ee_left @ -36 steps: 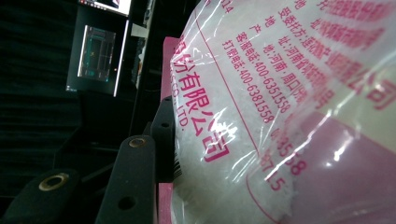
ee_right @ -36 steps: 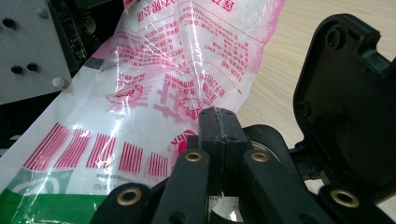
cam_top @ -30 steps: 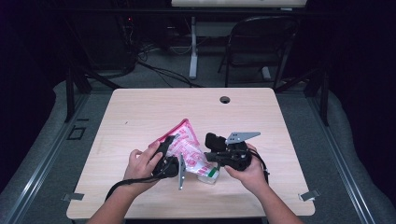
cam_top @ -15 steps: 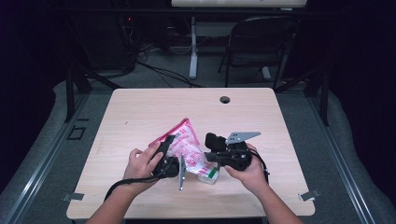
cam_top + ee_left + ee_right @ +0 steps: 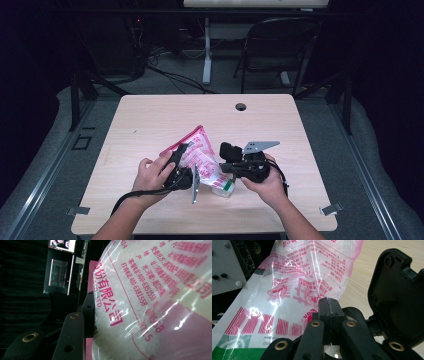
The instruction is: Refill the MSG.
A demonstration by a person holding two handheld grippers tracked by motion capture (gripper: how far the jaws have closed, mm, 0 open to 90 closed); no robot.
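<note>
A clear plastic bag (image 5: 202, 156) with pink print and white granules inside is held tilted just above the light wooden table (image 5: 150, 120), its pink corner pointing up. My left gripper (image 5: 184, 162) is shut on the bag's left side. One black finger (image 5: 75, 335) presses the film (image 5: 155, 297), and the bag hides the other. My right gripper (image 5: 225, 167) meets the bag's right side with its jaws pressed together (image 5: 328, 308). The printed film (image 5: 294, 290) lies right behind its tips. Whether any film is pinched between them is unclear.
A round cable hole (image 5: 241, 106) sits near the table's far edge. A dark chair (image 5: 280, 45) and a table leg (image 5: 206, 55) stand on the floor beyond. A lit monitor (image 5: 58, 276) shows in the dark background of the left gripper view.
</note>
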